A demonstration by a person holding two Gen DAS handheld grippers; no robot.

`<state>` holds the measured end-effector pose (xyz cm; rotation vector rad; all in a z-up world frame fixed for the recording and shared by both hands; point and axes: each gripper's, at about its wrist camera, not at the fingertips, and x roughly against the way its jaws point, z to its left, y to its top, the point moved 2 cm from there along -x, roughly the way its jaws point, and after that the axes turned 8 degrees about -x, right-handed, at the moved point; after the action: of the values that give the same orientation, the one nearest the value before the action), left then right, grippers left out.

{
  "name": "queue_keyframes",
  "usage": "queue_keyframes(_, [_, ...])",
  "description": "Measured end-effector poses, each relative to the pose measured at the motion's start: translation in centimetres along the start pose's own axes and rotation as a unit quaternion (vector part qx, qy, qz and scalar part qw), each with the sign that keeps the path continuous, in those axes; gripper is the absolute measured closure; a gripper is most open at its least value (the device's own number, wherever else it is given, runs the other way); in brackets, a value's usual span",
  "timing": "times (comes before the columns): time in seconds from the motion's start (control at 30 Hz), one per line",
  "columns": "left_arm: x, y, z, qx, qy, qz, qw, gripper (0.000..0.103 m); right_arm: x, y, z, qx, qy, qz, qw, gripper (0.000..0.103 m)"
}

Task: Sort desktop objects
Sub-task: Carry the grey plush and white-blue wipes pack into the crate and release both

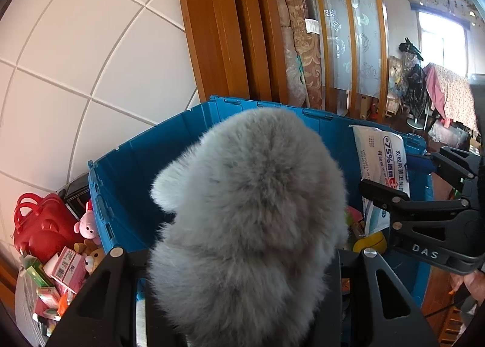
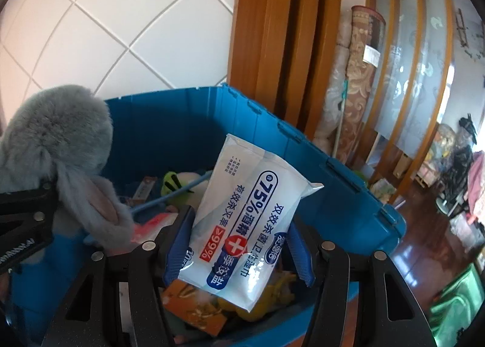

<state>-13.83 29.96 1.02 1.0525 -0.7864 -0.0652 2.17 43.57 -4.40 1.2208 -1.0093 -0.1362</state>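
A fluffy grey plush rabbit [image 1: 251, 201] fills the middle of the left wrist view. My left gripper [image 1: 242, 259] is shut on it, and the fur hides the fingertips. It hangs over the open blue crate [image 1: 145, 153]. In the right wrist view, a white and blue pack of wet wipes [image 2: 245, 210] stands upright between the blue pads [image 2: 178, 240], with my right gripper [image 2: 239, 247] shut on it above the blue crate [image 2: 272, 125]. The rabbit [image 2: 57, 134], one long ear drooping, shows at the left there. The right gripper [image 1: 391, 174] with the pack [image 1: 379, 159] shows at the right of the left wrist view.
The crate holds several loose items, among them a yellow-green toy [image 2: 175, 180] and an orange box [image 2: 194, 307]. Left of the crate lie a red bag [image 1: 39, 225], a pink plush [image 1: 86, 225] and small boxes [image 1: 68, 268]. White tiled wall and a wooden door frame [image 1: 218, 28] stand behind.
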Motion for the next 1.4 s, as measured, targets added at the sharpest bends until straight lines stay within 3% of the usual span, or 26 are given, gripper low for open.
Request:
queue_keyframes(0.2, [-0.3,0.2,-0.3,-0.006,-0.001,0.009,0.9999,0.060,-1.4,-0.5,-0.4,0.018,0.017,0.015,1.000,0.043])
queue_keyframes(0.43, [-0.6,0.4,-0.5,-0.009,0.002,0.016,0.9998,0.046,-2.1,-0.6,-0.5,0.029,0.005,0.019,0.999,0.041])
queue_keyframes(0.47, [-0.6,0.4,-0.5,-0.009,0.003,0.016,0.9998,0.044,-2.2,-0.5,-0.6,0.030,0.005,0.019,0.999,0.039])
queue_keyframes(0.53, [-0.5,0.4,-0.6,-0.011,0.004,0.016,0.9998,0.040,-2.2,-0.4,-0.7,0.029,0.008,0.016,0.999,0.016])
queue_keyframes(0.73, [-0.2,0.3,-0.8,-0.021,0.006,0.009,0.9997,0.025,-2.0,-0.2,-0.5,0.039,0.003,0.007,0.999,0.006])
queue_keyframes(0.83, [0.0,0.3,-0.9,-0.027,0.012,0.003,0.9995,0.023,-1.8,-0.4,-0.4,0.038,0.005,0.007,0.999,0.002])
queue_keyframes(1.4, [0.2,0.4,-0.7,-0.013,0.012,-0.011,0.9998,0.020,-1.3,-1.0,-0.3,0.038,0.004,0.013,0.999,0.000])
